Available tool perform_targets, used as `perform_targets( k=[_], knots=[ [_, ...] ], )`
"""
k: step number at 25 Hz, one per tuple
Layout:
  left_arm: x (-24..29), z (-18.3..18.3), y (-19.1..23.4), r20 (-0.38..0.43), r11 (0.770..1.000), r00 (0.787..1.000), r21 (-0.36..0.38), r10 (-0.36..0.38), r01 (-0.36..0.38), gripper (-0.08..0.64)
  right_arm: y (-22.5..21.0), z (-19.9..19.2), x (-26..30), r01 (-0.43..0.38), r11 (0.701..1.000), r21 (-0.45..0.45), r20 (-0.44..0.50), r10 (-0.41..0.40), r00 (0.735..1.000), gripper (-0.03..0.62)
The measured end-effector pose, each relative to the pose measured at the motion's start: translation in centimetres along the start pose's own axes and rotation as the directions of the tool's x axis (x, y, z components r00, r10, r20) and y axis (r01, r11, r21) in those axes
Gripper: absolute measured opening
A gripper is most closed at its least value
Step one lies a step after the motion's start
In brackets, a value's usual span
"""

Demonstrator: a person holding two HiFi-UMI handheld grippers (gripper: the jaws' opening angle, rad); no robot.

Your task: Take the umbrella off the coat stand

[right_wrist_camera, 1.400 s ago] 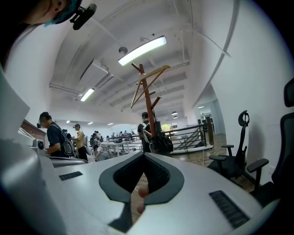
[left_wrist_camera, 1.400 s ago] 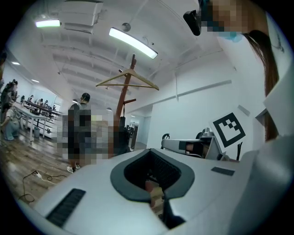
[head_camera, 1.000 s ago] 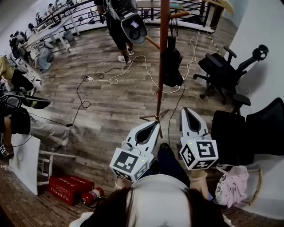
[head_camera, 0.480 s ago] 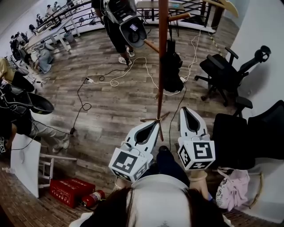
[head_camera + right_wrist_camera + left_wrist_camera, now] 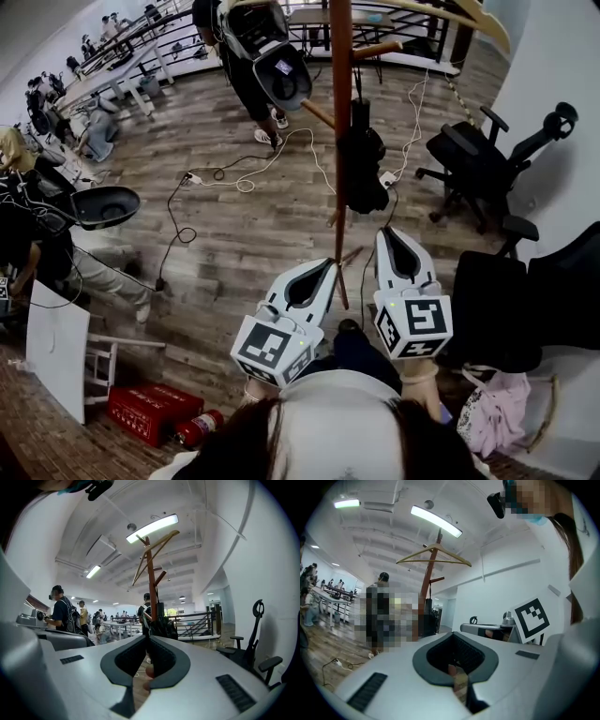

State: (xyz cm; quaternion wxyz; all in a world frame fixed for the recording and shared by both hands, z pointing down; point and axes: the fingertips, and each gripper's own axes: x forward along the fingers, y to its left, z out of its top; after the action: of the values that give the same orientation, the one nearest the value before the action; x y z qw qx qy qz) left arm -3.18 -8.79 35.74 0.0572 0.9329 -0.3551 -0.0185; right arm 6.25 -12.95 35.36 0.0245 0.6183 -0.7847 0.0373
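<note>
A black umbrella (image 5: 364, 161) hangs against the coat stand (image 5: 341, 103), on its right side. The left tongs (image 5: 329, 265) and right tongs (image 5: 388, 232) are both pressed together and empty, near the stand's foot. Cables (image 5: 246, 184) lie on the floor left of the stand, and an office chair (image 5: 478, 169) stands to its right.

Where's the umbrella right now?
Head view, upper centre: the umbrella hangs against the right side of the coat stand pole, with the black office chair further right.
</note>
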Motion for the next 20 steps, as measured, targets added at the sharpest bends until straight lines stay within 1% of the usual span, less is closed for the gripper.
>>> perform_targets(
  k=[11, 20],
  knots=[
    [2.7, 0.2, 1.2, -0.006, 1.000, 1.000, -0.005, 0.024, -0.024, 0.009, -1.7, -0.1, 2.9, -0.037, 0.999, 0.005, -0.019, 0.037, 0.999, 0.040],
    [4.5, 0.1, 1.6, -0.015, 0.999, 0.999, 0.007, 0.047, -0.047, 0.009, -2.7, -0.2, 4.8, -0.081, 0.997, -0.004, -0.018, 0.081, 0.997, 0.041]
  ],
)
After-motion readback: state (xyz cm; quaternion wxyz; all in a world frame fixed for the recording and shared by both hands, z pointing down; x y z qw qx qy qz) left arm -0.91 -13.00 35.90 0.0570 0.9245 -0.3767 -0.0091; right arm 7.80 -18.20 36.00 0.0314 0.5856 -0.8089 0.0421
